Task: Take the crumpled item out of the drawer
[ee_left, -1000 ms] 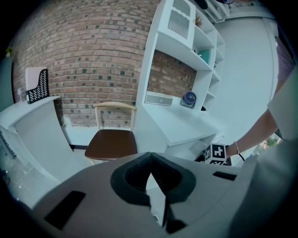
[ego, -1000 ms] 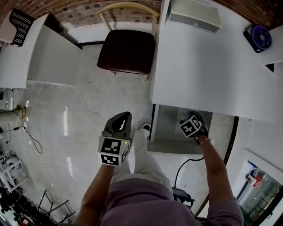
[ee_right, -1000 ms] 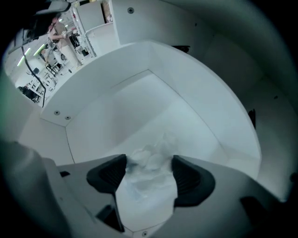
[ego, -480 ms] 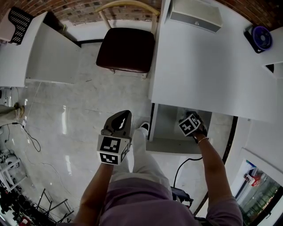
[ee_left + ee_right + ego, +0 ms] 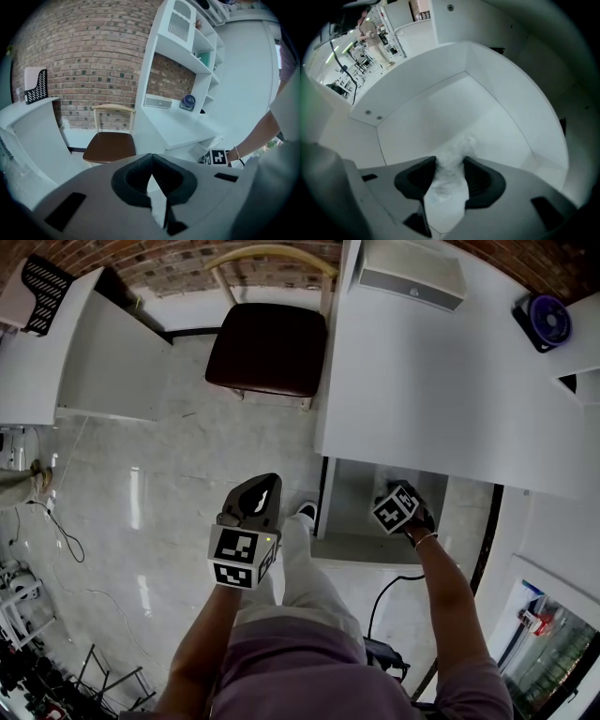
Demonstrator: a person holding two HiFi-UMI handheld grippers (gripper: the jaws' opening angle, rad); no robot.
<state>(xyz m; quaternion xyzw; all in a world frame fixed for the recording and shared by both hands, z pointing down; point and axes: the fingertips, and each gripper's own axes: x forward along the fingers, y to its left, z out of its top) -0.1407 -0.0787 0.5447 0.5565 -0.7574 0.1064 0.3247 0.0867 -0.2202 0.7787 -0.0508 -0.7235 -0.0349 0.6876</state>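
Observation:
The white drawer [image 5: 367, 548] stands pulled out under the desk. My right gripper [image 5: 397, 507] points straight down into it. In the right gripper view a crumpled clear-white item [image 5: 453, 161] lies on the drawer floor [image 5: 440, 112], squeezed between the two dark pads [image 5: 417, 176] of my right gripper [image 5: 449, 164]. These jaws have just been closing, and both pads now touch the item. My left gripper [image 5: 246, 531] hangs over the floor left of the drawer. It [image 5: 152, 159] is shut, with nothing in it.
A brown-seated chair [image 5: 269, 345] stands beyond the drawer beside the white desk [image 5: 422, 390]. On the desk are a white box [image 5: 412, 273] and a purple disc-shaped thing [image 5: 548, 320]. A white counter [image 5: 103, 362] is at the left. A black cable [image 5: 386, 592] runs below the drawer.
My right gripper has shifted slightly to the left inside the drawer. My left gripper has kept still.

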